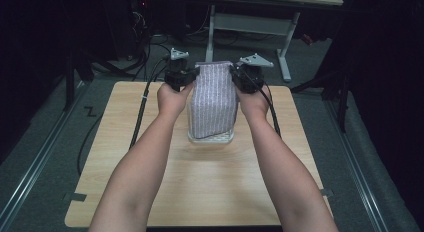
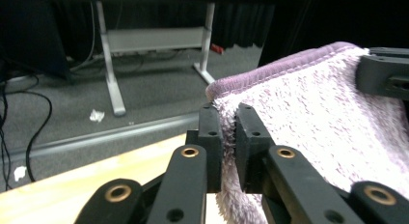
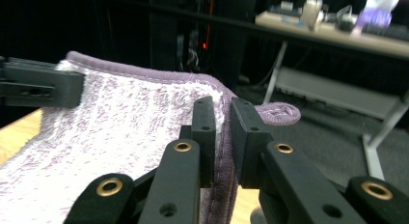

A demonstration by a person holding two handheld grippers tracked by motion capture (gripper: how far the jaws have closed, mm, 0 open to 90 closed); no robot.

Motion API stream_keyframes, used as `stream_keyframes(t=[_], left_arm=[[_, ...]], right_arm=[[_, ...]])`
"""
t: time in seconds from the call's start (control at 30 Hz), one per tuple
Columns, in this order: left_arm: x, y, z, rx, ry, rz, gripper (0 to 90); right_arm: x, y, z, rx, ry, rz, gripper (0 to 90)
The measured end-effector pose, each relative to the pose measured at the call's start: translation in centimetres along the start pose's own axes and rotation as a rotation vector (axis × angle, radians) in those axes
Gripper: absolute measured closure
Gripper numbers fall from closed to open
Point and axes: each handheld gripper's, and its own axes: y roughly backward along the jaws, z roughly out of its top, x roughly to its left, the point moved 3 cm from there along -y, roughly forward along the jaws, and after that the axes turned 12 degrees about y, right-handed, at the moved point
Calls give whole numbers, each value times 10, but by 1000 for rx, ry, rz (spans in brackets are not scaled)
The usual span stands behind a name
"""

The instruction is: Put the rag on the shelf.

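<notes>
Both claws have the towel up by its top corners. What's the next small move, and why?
Probably lift a little higher: the left claw and right claw pinch the striped lilac terry towel taut, but its lower end still lies bunched on the light wooden table.

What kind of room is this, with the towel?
Probably a workshop or lab, not a home. There is grey carpet with cables running across it, a metal-legged desk holding gear, and dark curtains behind the wooden table.

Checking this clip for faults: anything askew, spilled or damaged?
Nothing stands out. The lilac terry towel hangs straight, its top corners clamped by the left hand-held gripper and right hand-held gripper, lower end resting on the wooden table.
</notes>
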Motion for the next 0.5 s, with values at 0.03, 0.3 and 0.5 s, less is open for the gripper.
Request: stream_keyframes(t=[0.03, 0.3, 0.5], left_arm=[[0, 0, 0, 0, 0, 0, 790], [11, 3, -6, 0, 59, 11, 560], [10, 14, -14, -8, 51, 20, 547]], right_arm=[[0, -3, -3, 20, -8, 9, 796], [7, -10, -14, 51, -4, 86, 609], [10, -1, -16, 49, 16, 113, 610]])
